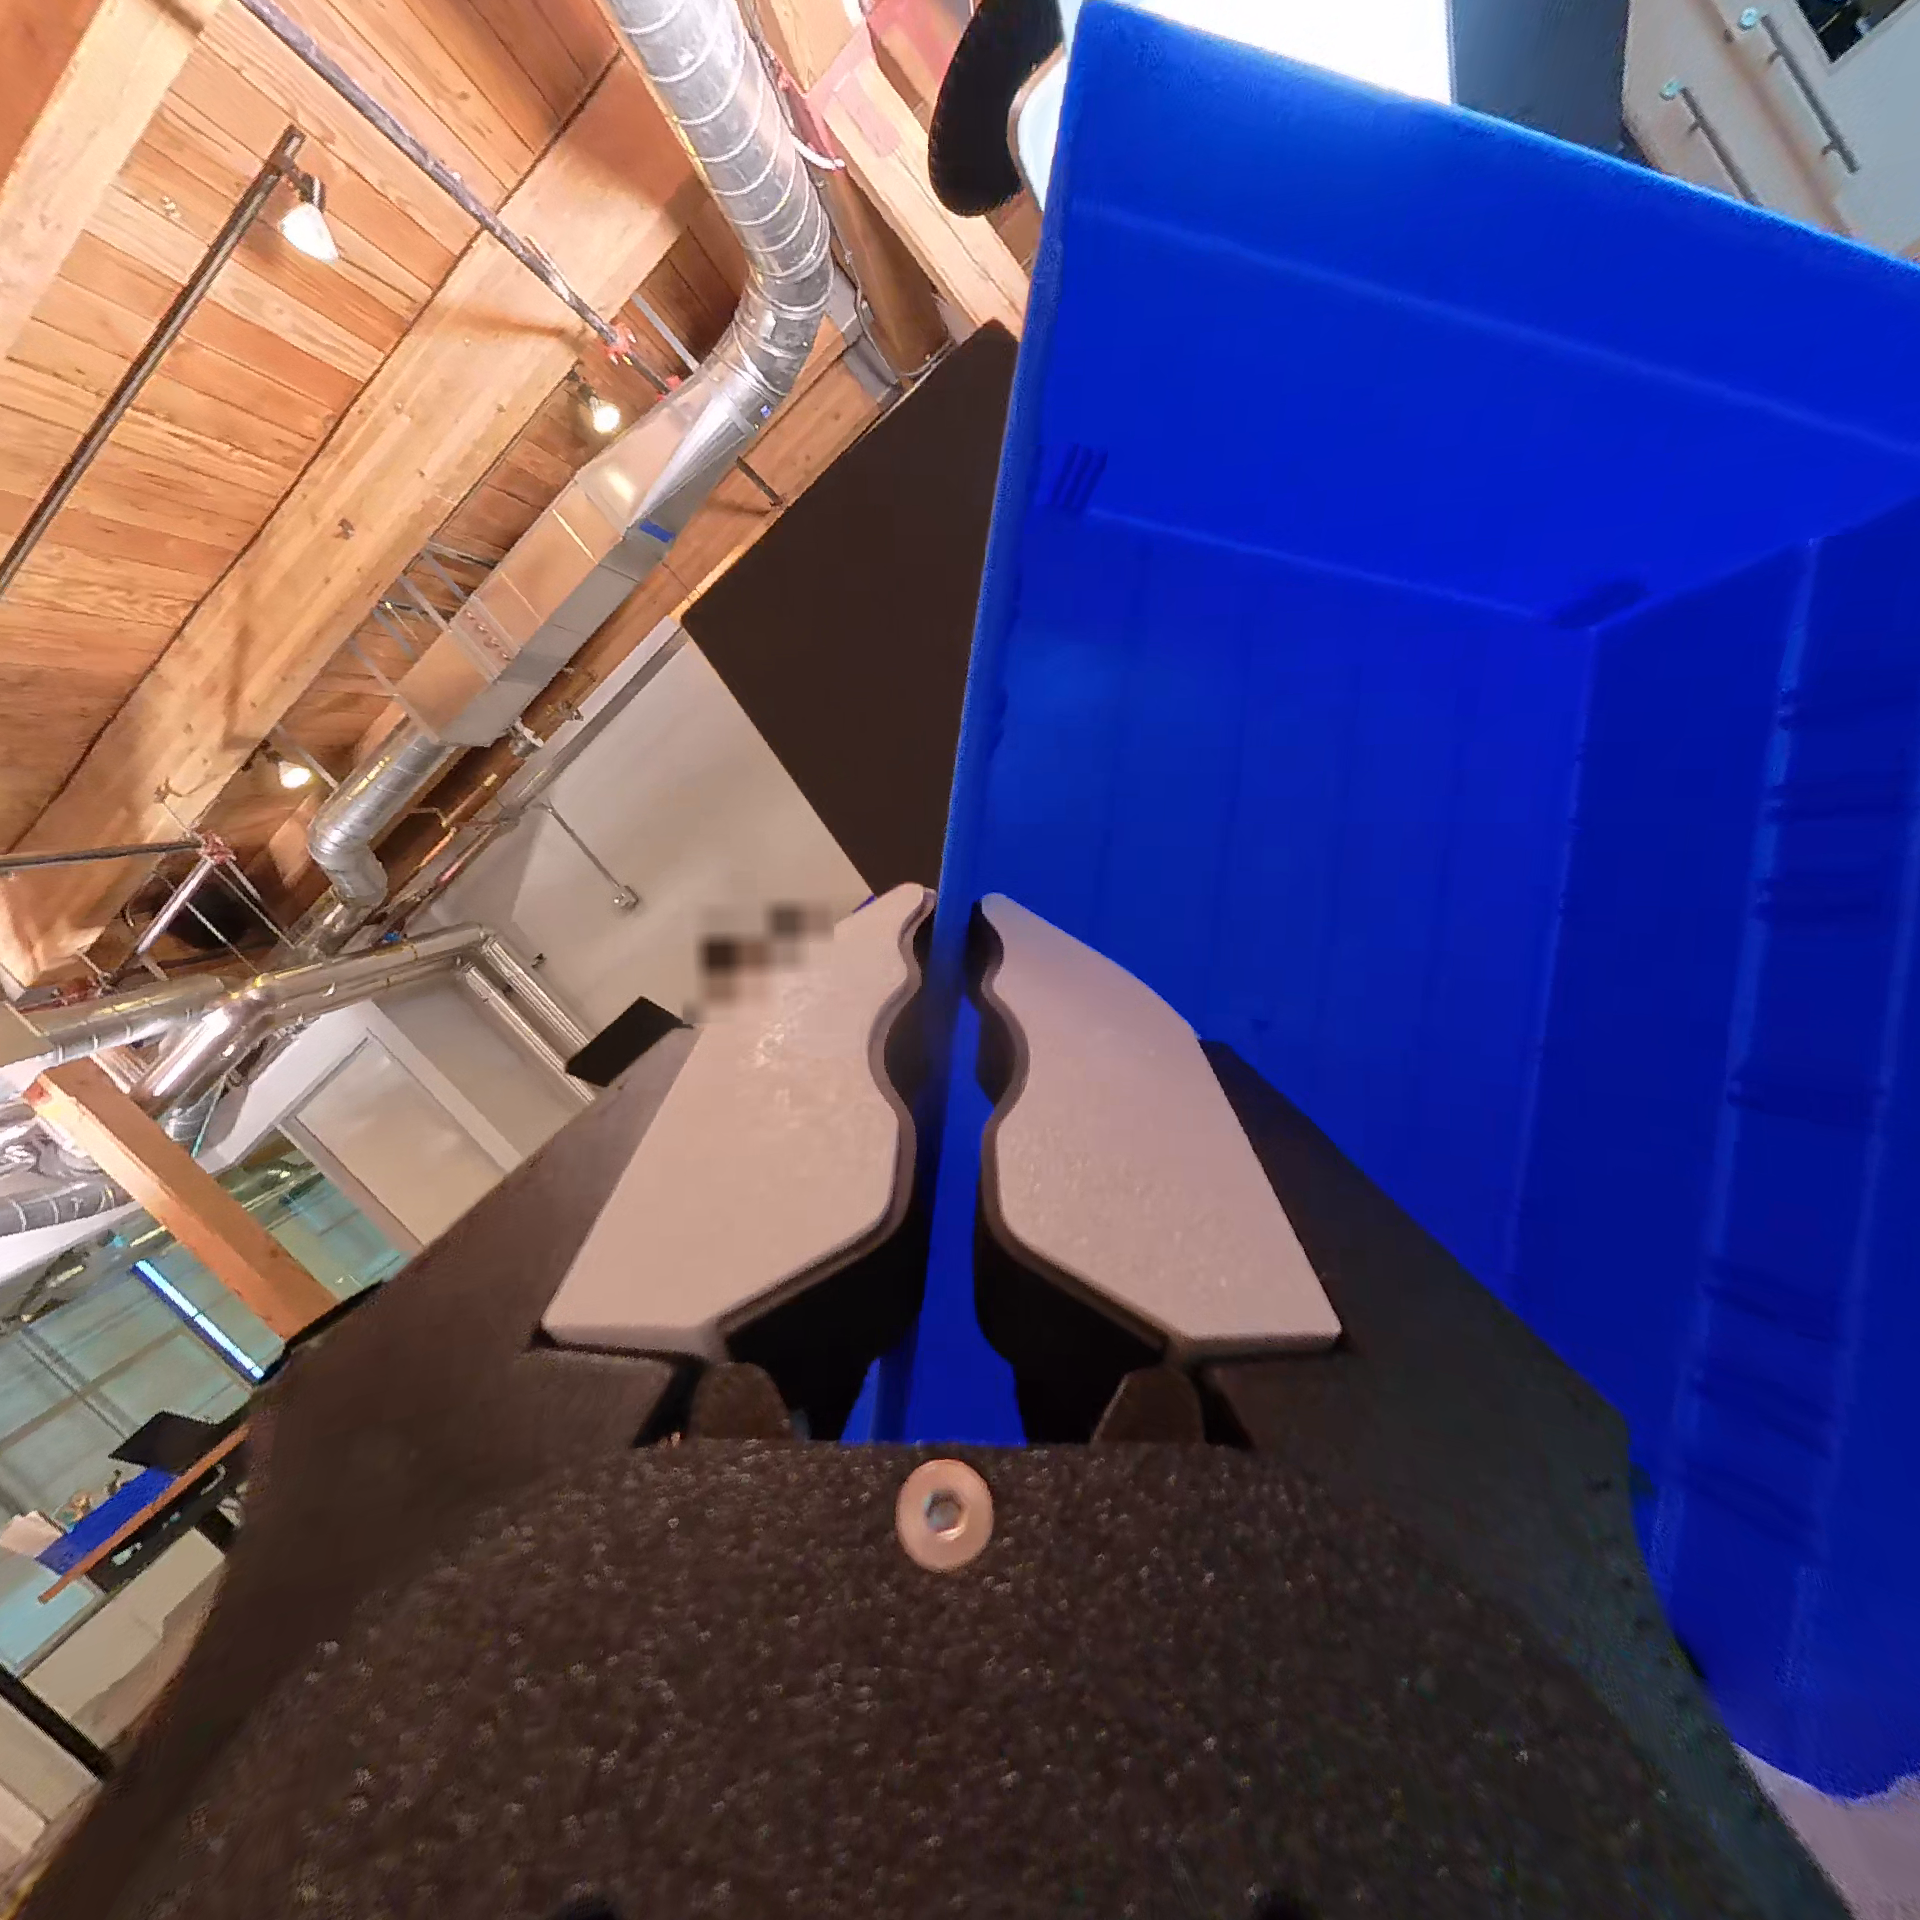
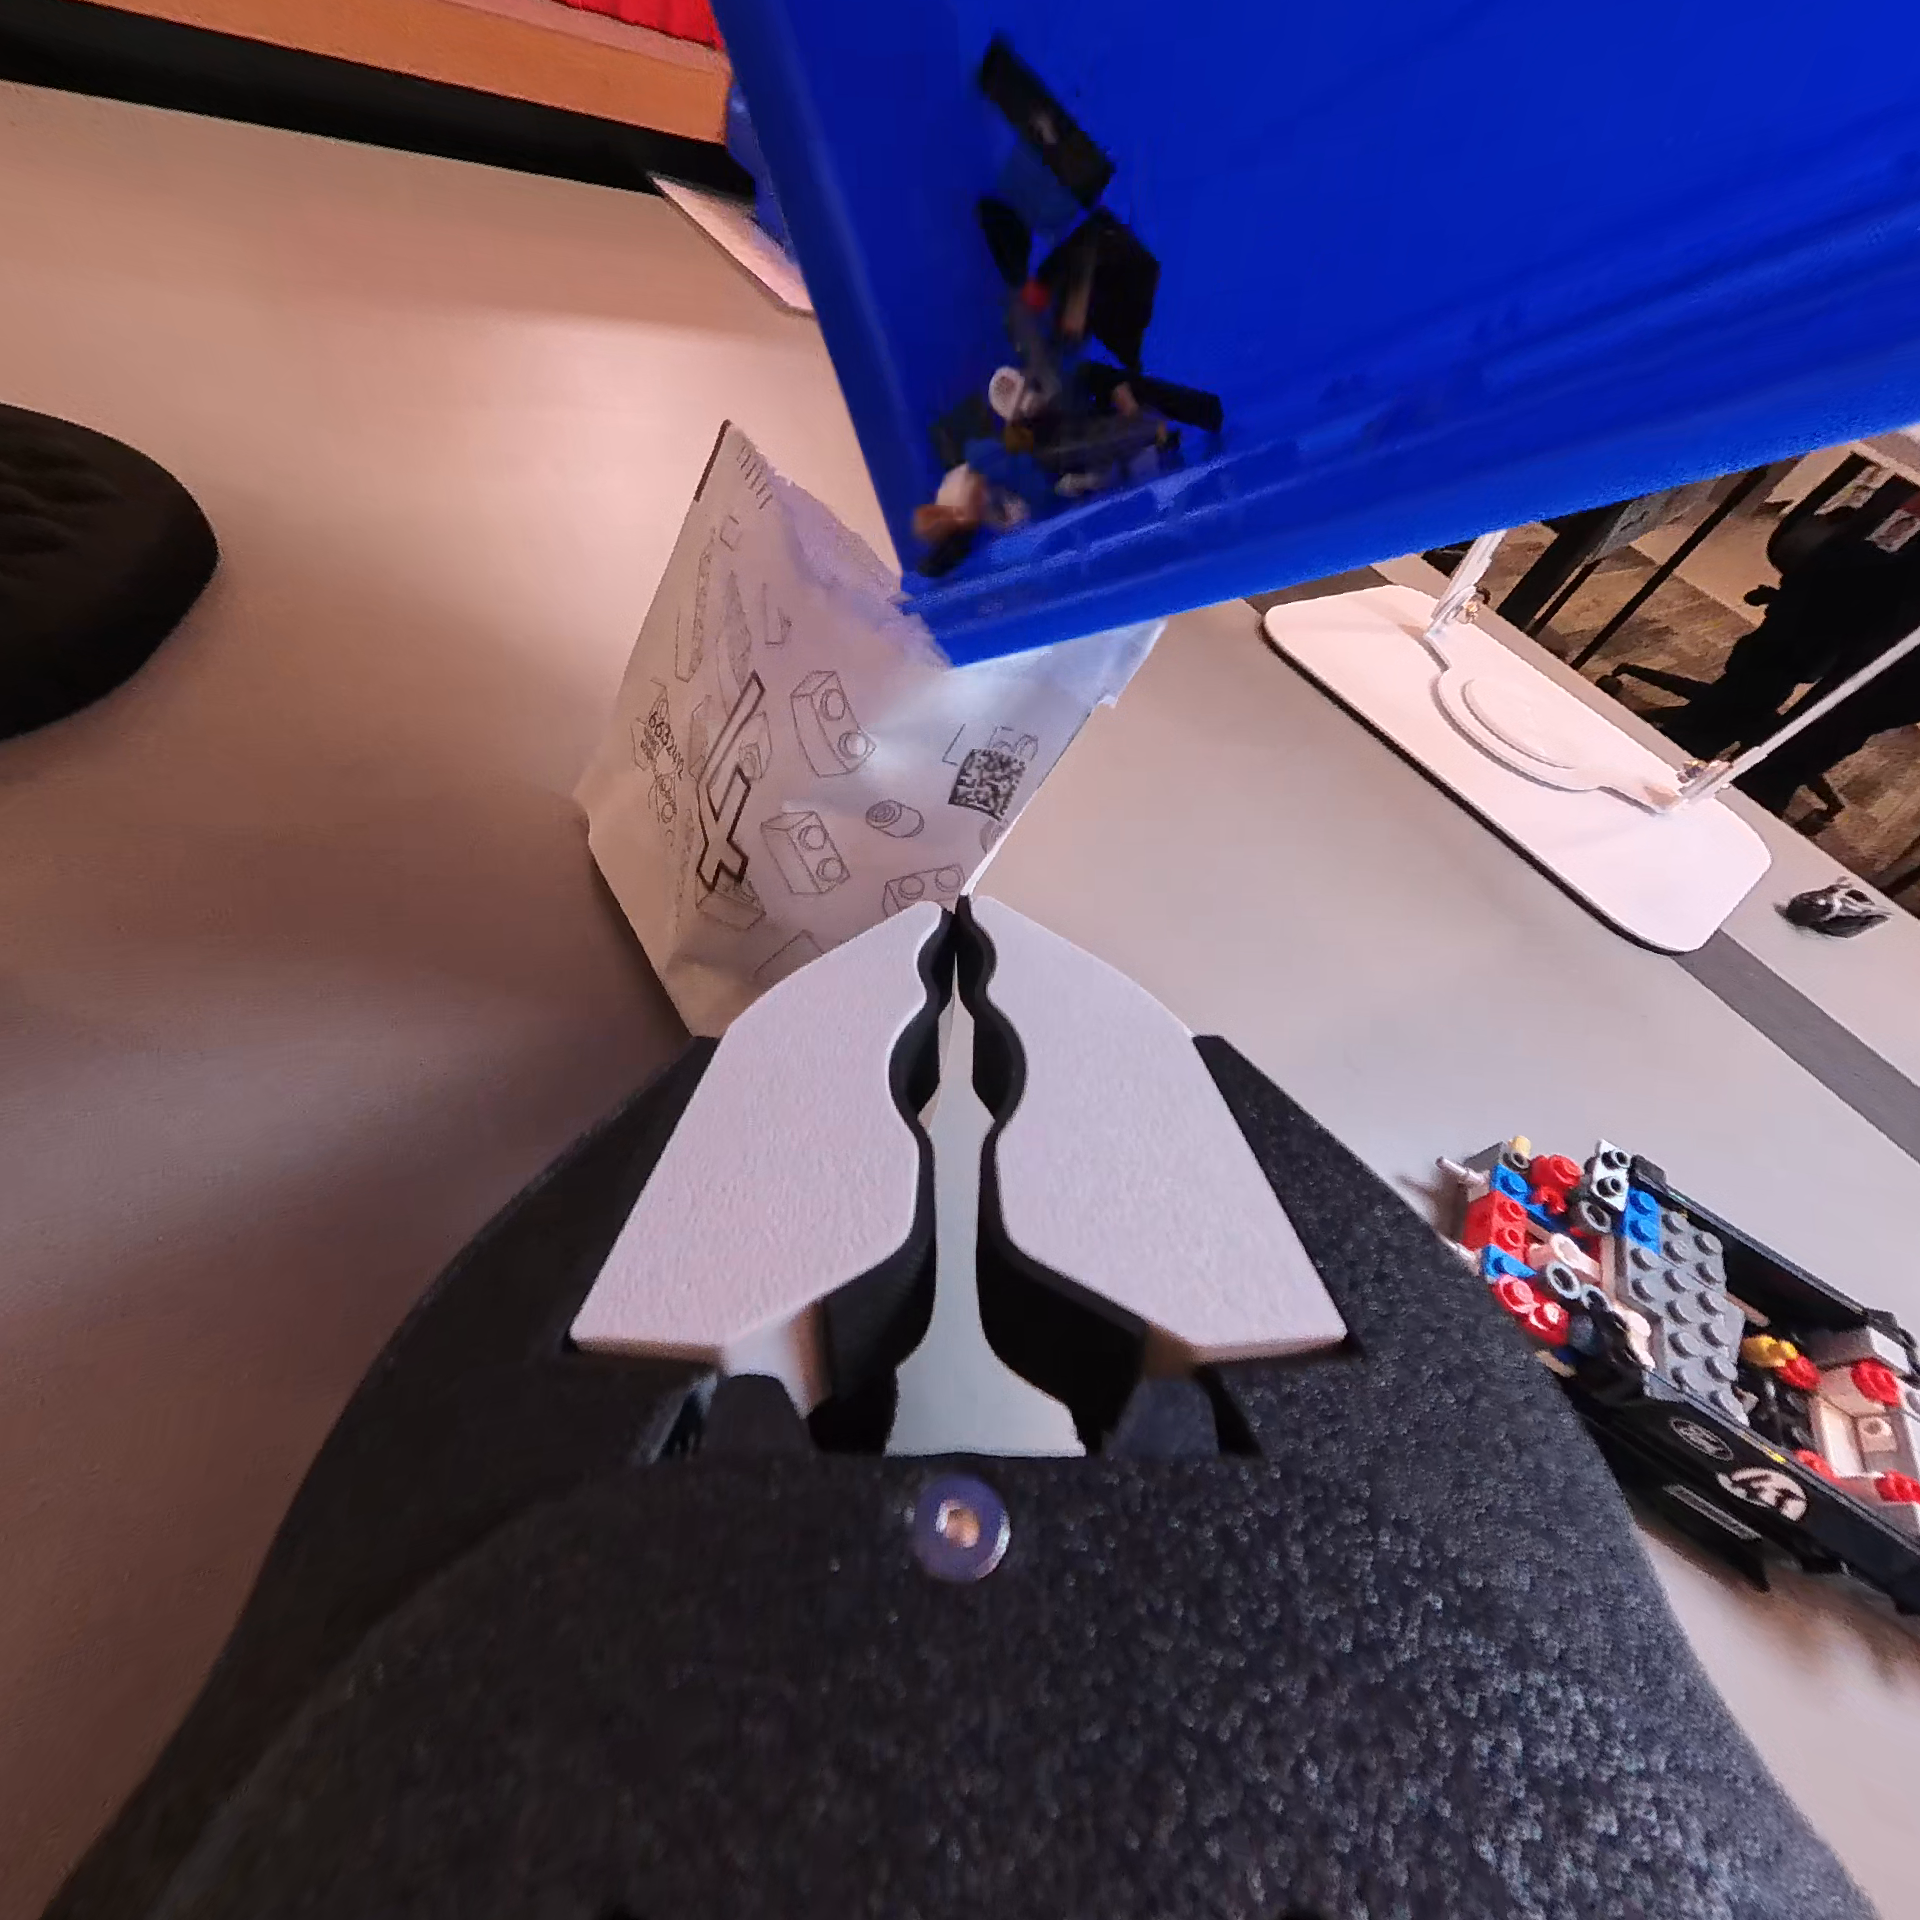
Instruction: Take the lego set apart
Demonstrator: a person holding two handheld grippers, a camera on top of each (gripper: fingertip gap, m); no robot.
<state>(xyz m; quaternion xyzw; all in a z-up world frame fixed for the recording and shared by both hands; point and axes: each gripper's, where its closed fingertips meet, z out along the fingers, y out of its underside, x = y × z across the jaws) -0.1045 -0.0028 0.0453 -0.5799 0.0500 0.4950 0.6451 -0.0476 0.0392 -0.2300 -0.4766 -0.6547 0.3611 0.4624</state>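
Left gripper (image 1: 951,914) clamped on the side wall of a blue bin (image 1: 1403,727), one finger outside the wall, the other inside; bin lifted and tipped, wooden ceiling (image 1: 260,468) and silver ducts (image 1: 758,260) showing at ten o'clock in that view. Seen from the right wrist, the blue bin (image 2: 1455,260) hangs at one o'clock with its low corner over the mouth of a white paper bag (image 2: 790,748) printed with line drawings of bricks. Loose lego pieces (image 2: 1049,416), mostly dark and blue, heaped in that low corner of the bin. Right gripper (image 2: 957,914) pinched shut on the edge of the paper bag at twelve o'clock, fingertips meeting on the paper, bag held upright off the pale table (image 2: 312,831). Part-stripped lego car (image 2: 1704,1361), black body with grey, red and blue bricks exposed, lies on the table at four o'clock, well apart from bag and bin. White flat stand base (image 2: 1507,748) at two o'clock; one small dark piece (image 2: 1834,909) near it on the table. Dark rounded object (image 2: 83,561) at nine o'clock, cannot tell what.
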